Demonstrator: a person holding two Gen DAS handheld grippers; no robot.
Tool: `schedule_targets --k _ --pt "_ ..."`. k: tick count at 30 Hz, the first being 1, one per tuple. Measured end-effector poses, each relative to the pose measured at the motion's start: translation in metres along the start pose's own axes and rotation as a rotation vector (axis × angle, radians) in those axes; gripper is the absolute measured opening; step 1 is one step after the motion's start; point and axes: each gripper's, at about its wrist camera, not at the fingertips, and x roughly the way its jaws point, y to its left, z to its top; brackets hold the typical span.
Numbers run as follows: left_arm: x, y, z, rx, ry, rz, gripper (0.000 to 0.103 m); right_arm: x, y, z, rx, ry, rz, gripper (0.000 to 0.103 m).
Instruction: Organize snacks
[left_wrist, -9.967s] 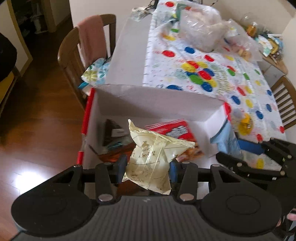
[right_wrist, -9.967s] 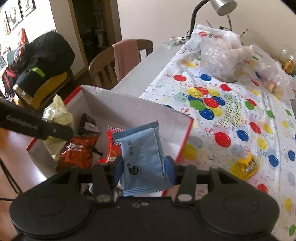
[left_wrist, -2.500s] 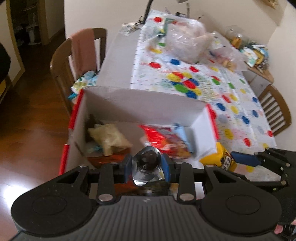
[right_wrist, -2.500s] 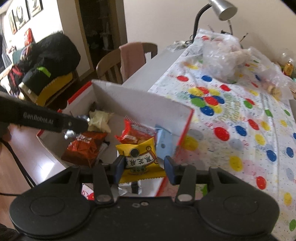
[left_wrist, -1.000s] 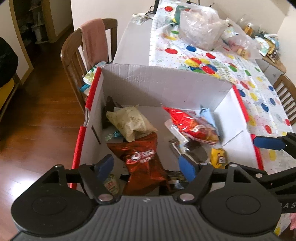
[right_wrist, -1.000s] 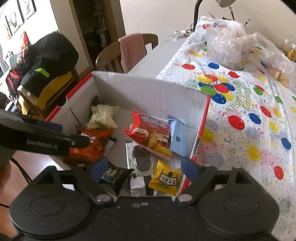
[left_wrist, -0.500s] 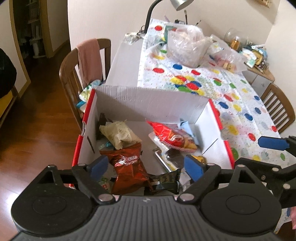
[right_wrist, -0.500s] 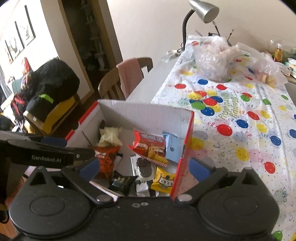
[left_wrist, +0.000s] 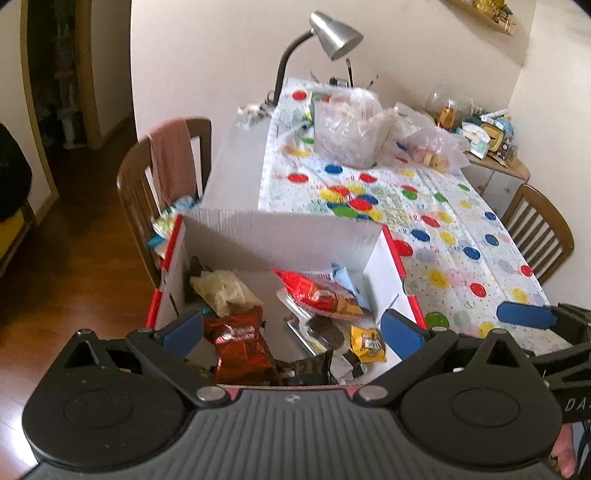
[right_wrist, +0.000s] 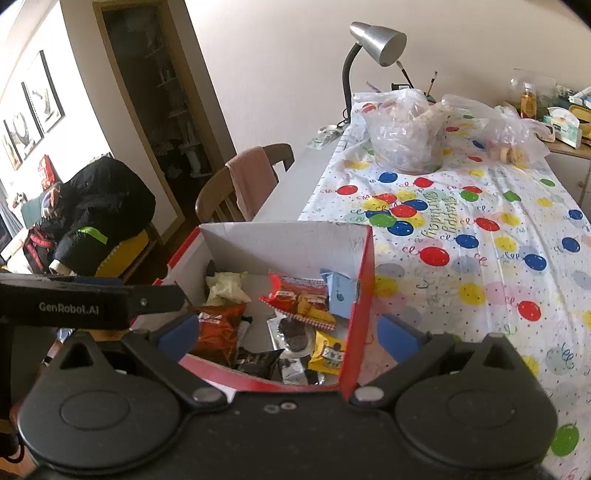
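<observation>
A white cardboard box (left_wrist: 280, 236) with red edges stands at the table's near end. Inside lie a pale yellow bag (left_wrist: 225, 291), a red-brown bag (left_wrist: 240, 343), a red packet (left_wrist: 321, 295), a light blue packet (left_wrist: 343, 278), a small yellow packet (left_wrist: 365, 341) and a foil-wrapped dark cookie (left_wrist: 321, 332). My left gripper (left_wrist: 291, 332) hovers above the box's near side, its jaws opening with nothing between them. My right gripper (right_wrist: 289, 332) hangs open and empty over the box's (right_wrist: 284, 243) near right corner.
The table (left_wrist: 443, 229) beyond the box carries a balloon-print cloth, two clear plastic bags (left_wrist: 347, 133) and a desk lamp (left_wrist: 332, 35). A chair with a pink cloth (left_wrist: 170, 162) stands left, another chair (left_wrist: 539, 229) right. A black jacket (right_wrist: 99, 206) lies on a seat at far left.
Both grippers have pulled back and up from the box, so it looks smaller and more of the room shows. Their jaws have spread wider. The snacks in the box have not moved.
</observation>
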Motion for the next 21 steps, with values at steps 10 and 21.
schedule_targets --k 10,21 --pt "-0.026 -0.015 -0.006 0.036 -0.110 0.064 0.103 -0.018 0.006 -0.003 0.011 -0.035 0.006 0.103" --pt "-0.023 -0.010 -0.008 -0.005 -0.072 0.063 0.103 -0.019 0.005 -0.006 0.036 -0.044 -0.040 0.103"
